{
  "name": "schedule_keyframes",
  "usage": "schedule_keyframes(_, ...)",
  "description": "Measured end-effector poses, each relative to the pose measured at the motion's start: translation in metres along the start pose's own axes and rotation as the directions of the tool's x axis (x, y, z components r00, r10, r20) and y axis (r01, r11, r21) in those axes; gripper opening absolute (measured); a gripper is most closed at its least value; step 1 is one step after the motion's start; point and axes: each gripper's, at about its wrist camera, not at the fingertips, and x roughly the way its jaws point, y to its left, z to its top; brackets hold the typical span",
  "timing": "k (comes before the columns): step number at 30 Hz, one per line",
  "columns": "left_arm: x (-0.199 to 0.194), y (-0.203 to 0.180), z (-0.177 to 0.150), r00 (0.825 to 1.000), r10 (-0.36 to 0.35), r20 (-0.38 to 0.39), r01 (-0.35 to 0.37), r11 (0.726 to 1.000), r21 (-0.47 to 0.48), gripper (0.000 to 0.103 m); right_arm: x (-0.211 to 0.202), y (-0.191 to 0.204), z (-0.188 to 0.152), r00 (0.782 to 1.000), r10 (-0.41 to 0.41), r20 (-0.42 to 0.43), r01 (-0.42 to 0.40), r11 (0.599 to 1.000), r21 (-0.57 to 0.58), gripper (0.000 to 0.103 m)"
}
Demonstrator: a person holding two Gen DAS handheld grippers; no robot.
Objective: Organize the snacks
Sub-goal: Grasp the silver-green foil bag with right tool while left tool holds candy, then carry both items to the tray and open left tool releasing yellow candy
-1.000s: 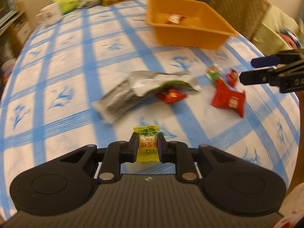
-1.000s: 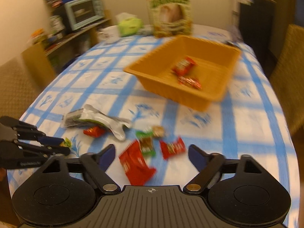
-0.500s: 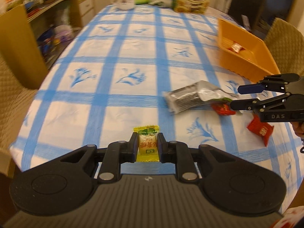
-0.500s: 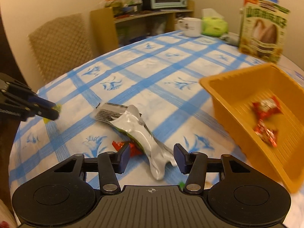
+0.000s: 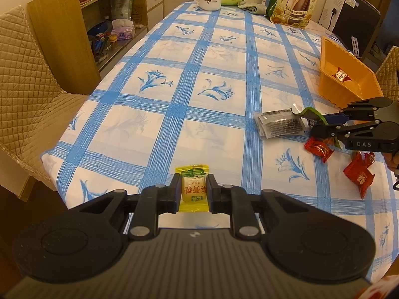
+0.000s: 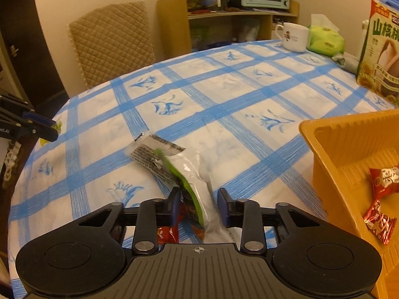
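Pick-up step of snack sorting. The left gripper holds a small yellow-and-green wrapped candy clamped between its black fingers, lifted clear above the near edge of the blue-checked desk. The right gripper has just been closing its fingers; they now straddle the tail of a crumpled silver-and-green foil snack bag, which lies on the desk just beside the orange plastic bin. A gap shows on one side, so firm contact cannot be confirmed. Two red-wrapped candies already rest in the bin; further red candies lie loose on the desk near the foil bag, on the side away from the bin. Both grippers point obliquely downward; in the left wrist view the right one comes in from the side, level with the foil bag. Judged next move: finish the squeeze on the bag, lift it, and carry both items toward the bin, clearing its wall before release.
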Motion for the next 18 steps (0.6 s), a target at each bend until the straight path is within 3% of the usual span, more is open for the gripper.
schedule_keyframes(10,-0.007,-0.011,0.011,0.999,-0.031,0.024,0.030,0.999,0.034,0.018,-0.029,-0.002,-0.002,0.996,-0.033,0.086,0.018,0.987,0.162,0.026)
schedule_keyframes(18,-0.009,-0.032,0.042,0.994,-0.097,0.058,0.088,0.987,0.137,0.018,-0.071,-0.007,0.003,0.982,-0.094,0.161,0.020,0.912,0.410,0.026)
